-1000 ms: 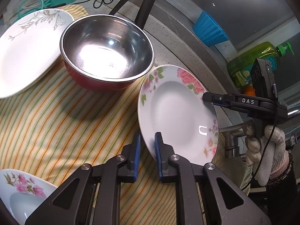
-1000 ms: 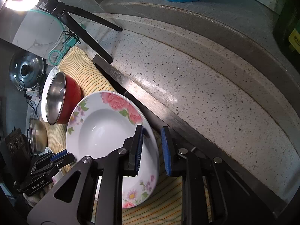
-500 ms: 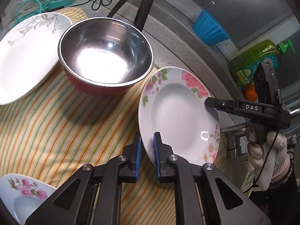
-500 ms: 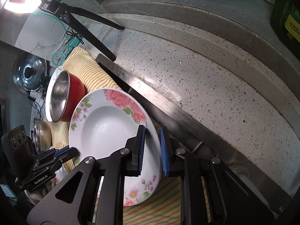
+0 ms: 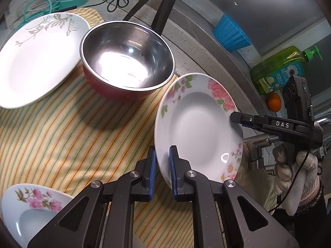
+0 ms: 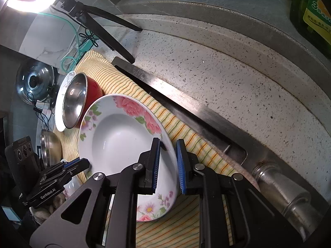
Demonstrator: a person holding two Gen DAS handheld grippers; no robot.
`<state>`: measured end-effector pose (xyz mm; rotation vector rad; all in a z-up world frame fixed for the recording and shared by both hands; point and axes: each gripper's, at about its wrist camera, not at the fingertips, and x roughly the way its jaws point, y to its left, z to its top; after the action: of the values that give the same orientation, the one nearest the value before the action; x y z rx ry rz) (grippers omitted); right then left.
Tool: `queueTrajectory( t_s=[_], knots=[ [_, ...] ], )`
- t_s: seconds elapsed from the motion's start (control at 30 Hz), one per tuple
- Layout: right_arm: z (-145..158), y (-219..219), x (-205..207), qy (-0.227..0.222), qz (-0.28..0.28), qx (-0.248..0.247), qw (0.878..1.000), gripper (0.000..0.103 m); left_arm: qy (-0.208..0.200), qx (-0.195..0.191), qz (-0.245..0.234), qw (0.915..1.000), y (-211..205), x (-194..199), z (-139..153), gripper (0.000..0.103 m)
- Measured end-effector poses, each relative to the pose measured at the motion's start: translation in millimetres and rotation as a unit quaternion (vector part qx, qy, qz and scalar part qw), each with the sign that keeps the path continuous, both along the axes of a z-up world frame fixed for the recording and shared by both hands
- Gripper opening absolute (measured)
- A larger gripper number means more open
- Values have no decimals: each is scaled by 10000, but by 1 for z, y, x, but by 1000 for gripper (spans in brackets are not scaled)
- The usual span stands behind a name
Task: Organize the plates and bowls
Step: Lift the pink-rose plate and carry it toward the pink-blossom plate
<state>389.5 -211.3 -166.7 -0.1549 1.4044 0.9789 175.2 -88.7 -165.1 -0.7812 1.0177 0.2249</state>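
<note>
A floral deep plate [image 5: 198, 128] is held tilted above the striped cloth [image 5: 62, 136]. My left gripper [image 5: 162, 173] is shut on its near rim. My right gripper [image 6: 167, 165] is shut on its opposite rim; it also shows in the left wrist view [image 5: 240, 118]. The plate also shows in the right wrist view [image 6: 120, 136]. A red bowl with a steel inside [image 5: 126, 57] stands behind it, next to a large white plate with a grey leaf print [image 5: 37, 55]. A second floral plate [image 5: 31, 208] lies at the lower left.
A black tripod [image 5: 163, 4] stands behind the bowl. A blue ribbed cup [image 5: 229, 33], a green soap bottle [image 5: 279, 72] and an orange [image 5: 274, 102] sit on the ledge. A faucet [image 6: 285, 190] and the sink rim [image 6: 165, 86] are at the right. Steel pots [image 6: 34, 82] stand far left.
Both grippers closed a little further onto the floral plate's rims and raised it slightly. The bowl and the other plates have not moved.
</note>
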Motion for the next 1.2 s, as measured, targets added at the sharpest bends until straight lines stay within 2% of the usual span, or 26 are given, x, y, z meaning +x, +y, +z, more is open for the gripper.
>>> queueTrajectory(
  t_s=[0.67,1.2],
  knots=[
    [22,-30,-41,49,-429,158,9989,17,-270,61,-297,9992,-4,-24,27,11],
    [32,-37,-93,77,-627,243,9977,17,-377,99,-449,9982,8,-67,38,11]
  ],
)
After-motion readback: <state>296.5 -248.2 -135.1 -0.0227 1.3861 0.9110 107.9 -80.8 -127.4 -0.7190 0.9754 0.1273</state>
